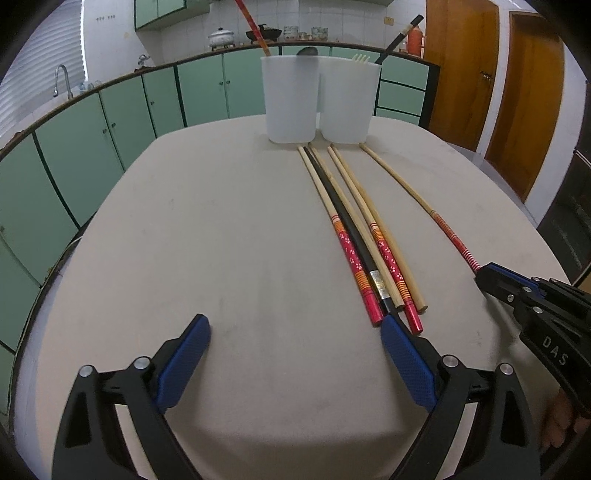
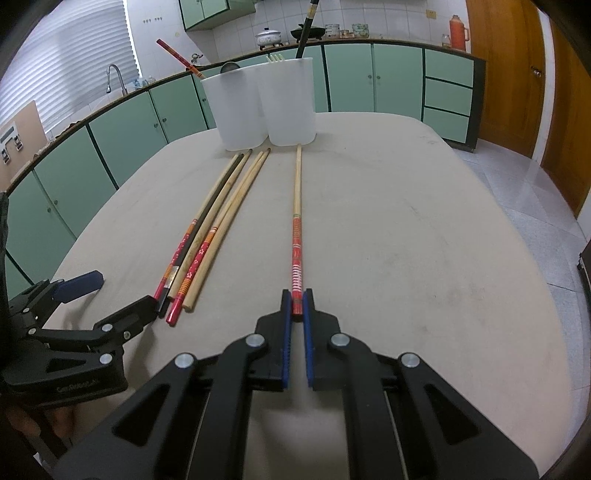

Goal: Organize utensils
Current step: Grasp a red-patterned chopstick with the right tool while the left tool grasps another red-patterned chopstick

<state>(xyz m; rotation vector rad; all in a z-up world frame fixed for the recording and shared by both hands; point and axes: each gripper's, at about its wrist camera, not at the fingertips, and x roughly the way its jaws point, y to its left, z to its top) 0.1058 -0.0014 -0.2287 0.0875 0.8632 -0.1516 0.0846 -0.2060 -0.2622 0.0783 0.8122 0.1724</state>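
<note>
Several chopsticks lie bundled on the beige table, some with red handles, one black. My left gripper is open and wide just before their near ends, with its right finger by the black one's end and nothing between the pads. A single red-handled chopstick lies apart to the right. My right gripper is shut on its red near end. Two white cups stand at the table's far edge.
The left cup holds a red chopstick and a dark spoon. The right cup holds a pale fork and a black chopstick. Green cabinets, a sink tap and wooden doors ring the table.
</note>
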